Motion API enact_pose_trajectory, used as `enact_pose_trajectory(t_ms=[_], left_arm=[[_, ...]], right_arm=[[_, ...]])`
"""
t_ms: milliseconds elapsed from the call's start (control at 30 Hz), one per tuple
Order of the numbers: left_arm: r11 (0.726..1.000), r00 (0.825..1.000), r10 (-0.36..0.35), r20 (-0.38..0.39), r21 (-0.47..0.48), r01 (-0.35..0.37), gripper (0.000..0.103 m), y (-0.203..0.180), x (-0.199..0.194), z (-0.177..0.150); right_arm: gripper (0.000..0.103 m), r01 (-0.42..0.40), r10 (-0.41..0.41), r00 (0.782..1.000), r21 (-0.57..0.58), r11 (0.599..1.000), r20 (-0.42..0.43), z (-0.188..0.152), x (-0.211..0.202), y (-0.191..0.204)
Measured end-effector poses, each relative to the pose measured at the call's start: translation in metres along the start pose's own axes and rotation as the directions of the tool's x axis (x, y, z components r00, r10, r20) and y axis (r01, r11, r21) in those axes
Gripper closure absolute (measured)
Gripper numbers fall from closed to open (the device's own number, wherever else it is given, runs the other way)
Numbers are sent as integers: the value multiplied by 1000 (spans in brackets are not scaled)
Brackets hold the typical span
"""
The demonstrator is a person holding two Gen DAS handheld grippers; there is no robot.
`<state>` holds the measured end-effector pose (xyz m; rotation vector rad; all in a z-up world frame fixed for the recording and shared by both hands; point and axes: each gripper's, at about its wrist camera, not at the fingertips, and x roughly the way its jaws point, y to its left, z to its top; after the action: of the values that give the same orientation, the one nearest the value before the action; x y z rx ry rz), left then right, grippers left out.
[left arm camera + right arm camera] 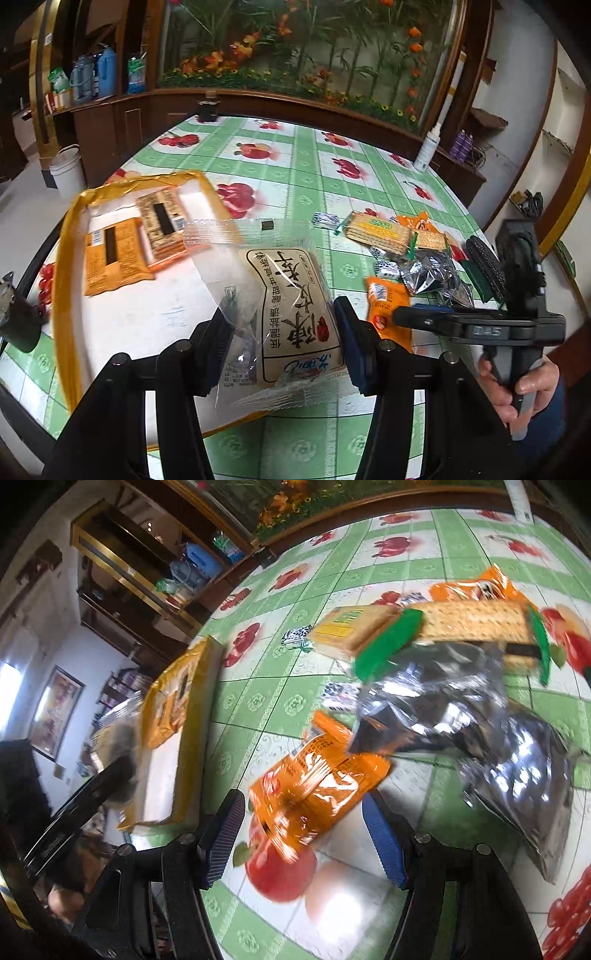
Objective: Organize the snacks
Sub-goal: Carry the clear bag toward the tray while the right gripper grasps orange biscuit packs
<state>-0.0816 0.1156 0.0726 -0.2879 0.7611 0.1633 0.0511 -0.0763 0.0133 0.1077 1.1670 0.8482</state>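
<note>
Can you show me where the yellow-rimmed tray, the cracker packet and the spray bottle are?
Yellow-rimmed tray point(70, 236), left wrist view, on its left rim.
Cracker packet point(380, 230), left wrist view, on the crackers' face.
Spray bottle point(428, 147), left wrist view, on its white body.

Two packets point(122, 254) in tray point(64, 266)

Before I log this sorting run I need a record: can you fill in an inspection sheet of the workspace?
Surface: green fruit-print tablecloth.
Job's things: yellow-rimmed tray holds two orange packets; loose snack pile to its right.
Clutter: white spray bottle at the table's far edge.
Grippers: left gripper shut on a clear-wrapped pastry; right gripper open over an orange packet.
Cables: nothing seen.
Surroundings: wooden cabinets, flower mural.
</note>
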Motion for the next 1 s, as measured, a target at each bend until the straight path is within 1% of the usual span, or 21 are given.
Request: enact_pose_trajectory(t_ms=[100, 167, 233, 267, 333, 367, 433, 500, 567, 600, 633, 900, 1000], left_arm=[[1000, 1000, 10, 11, -7, -9, 51, 6, -4, -1], [1000, 1000, 14, 17, -14, -14, 51, 10, -6, -3], [1000, 1000, 23, 20, -20, -22, 51, 14, -7, -5], [999, 999, 35, 21, -19, -34, 51, 16, -7, -6], [999, 999, 43, 19, -24, -42, 51, 20, -6, -7], [999, 999, 40, 16, -30, -40, 51, 22, -5, -8], [999, 999, 36, 15, -37, -36, 51, 24, -3, -9], [999, 999, 35, 18, -42, -34, 51, 23, -1, -10], [999, 999, 31, 21, -40, -30, 51, 22, 0, -11], [999, 999, 33, 23, -36, -32, 51, 20, 0, -11], [999, 999, 39, 24, -31, -38, 51, 19, 1, -11], [998, 998, 54, 24, -27, -53, 51, 19, 3, -13], [997, 996, 80, 36, -22, -79, 51, 20, 2, -13]], right_arm=[[34, 88, -89, 996, -72, 993, -3, 10, 16, 24], [34, 160, -162, 987, -146, 976, -3, 12, 29, 43], [34, 246, -250, 968, -219, 944, 11, 6, 37, 60], [34, 268, -270, 962, -245, 932, 23, 2, 39, 64], [39, 329, -326, 943, -306, 893, 61, -6, 42, 71], [43, 346, -340, 937, -324, 881, 77, -9, 42, 72], [47, 347, -336, 937, -331, 878, 92, -12, 40, 70], [58, 348, -333, 937, -316, 883, 101, -12, 35, 66], [60, 304, -288, 953, -284, 909, 96, -9, 30, 61], [60, 274, -258, 962, -271, 923, 94, -8, 27, 59], [60, 258, -240, 966, -262, 930, 99, -7, 25, 59], [61, 221, -191, 972, -247, 943, 140, -5, 14, 62], [61, 204, -172, 974, -239, 949, 146, -4, 11, 62]])
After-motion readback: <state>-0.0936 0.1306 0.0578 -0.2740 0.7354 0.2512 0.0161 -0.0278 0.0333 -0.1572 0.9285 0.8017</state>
